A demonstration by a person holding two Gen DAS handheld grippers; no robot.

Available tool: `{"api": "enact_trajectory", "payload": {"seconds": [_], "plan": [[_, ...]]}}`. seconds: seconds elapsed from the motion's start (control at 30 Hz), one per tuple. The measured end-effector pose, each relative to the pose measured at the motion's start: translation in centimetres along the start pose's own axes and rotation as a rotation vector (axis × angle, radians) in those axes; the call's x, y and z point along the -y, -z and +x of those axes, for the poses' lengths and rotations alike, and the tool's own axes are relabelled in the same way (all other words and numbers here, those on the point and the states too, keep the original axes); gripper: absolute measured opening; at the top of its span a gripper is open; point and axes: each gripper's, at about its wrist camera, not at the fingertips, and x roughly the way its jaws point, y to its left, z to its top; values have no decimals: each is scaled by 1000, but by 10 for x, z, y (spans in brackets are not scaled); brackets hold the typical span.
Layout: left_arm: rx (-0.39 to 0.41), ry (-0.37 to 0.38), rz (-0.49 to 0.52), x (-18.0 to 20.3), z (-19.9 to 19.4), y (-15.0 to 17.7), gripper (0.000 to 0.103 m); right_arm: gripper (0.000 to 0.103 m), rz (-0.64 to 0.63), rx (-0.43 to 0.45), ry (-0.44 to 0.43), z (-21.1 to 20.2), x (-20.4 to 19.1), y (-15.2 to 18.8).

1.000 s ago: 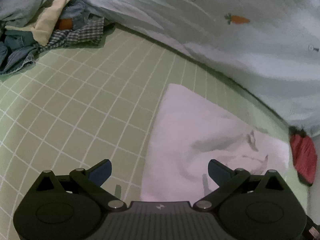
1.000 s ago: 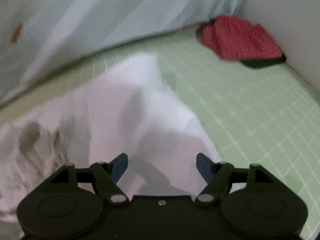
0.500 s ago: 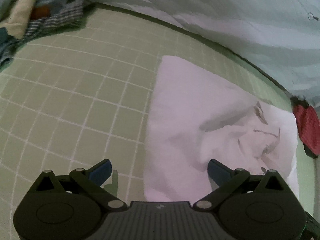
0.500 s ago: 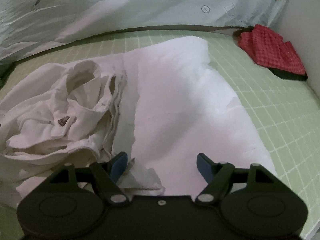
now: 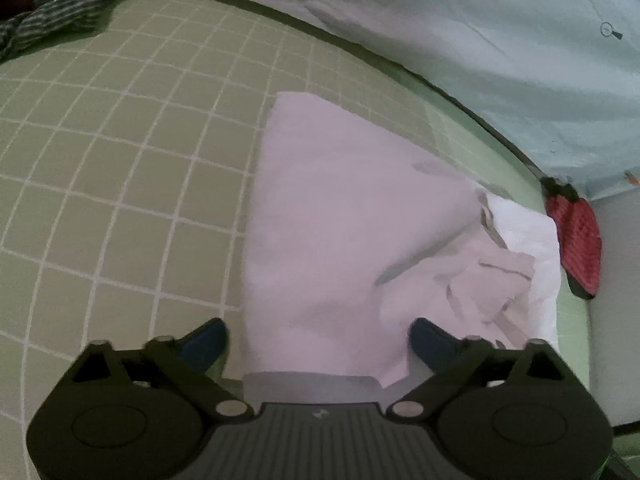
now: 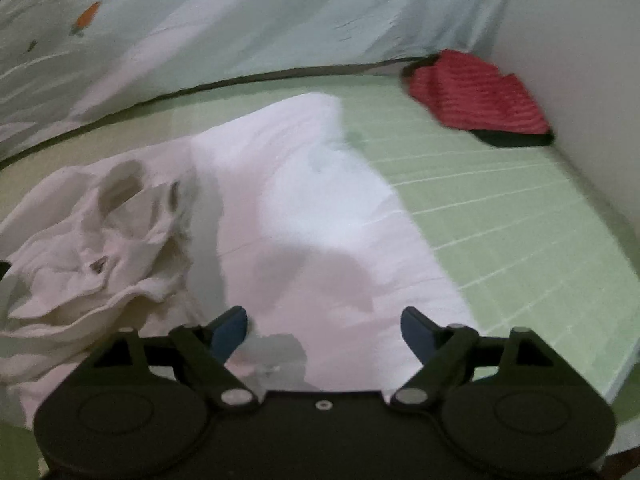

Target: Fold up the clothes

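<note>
1. My left gripper [image 5: 318, 338] & right gripper [image 6: 324, 328] both had fingers wide, holding nothing.
2. White shirt [image 5: 340, 220] lay on green sheet [image 5: 120, 160], bunched at its right side, under both grippers.
3. Red cloth [image 6: 476, 96] sat apart by wall.

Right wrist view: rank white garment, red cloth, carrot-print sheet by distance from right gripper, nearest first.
From the right gripper:
1. White garment, directly under and ahead.
2. Red cloth, far right by the wall.
3. Carrot-print sheet, hanging across the back.
</note>
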Motion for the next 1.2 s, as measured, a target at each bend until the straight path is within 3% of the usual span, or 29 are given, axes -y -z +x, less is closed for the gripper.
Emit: {"api": "enact_trajectory", "payload": {"seconds": [0.1,0.23,0.4,0.57,0.83,1.07,1.2], "plan": [[0,21,-23,1,-1,1,77,85,50,0,11,6,10,-5],[15,18,-53,3,-6,3,44,85,55,10,18,12,14,-10],[79,34,-67,26,-26,6,24,85,48,18,-19,17,28,-16],[144,121,-34,87,-43,8,21,85,79,17,-46,16,59,-17],[191,162,37,185,-32,25,21,85,145,-13,-61,26,132,-22],[187,217,18,249,8,44,21,85,127,-11,-48,31,197,-32],[140,240,27,282,55,59,21,85,114,-15,-33,34,232,-36]]}}
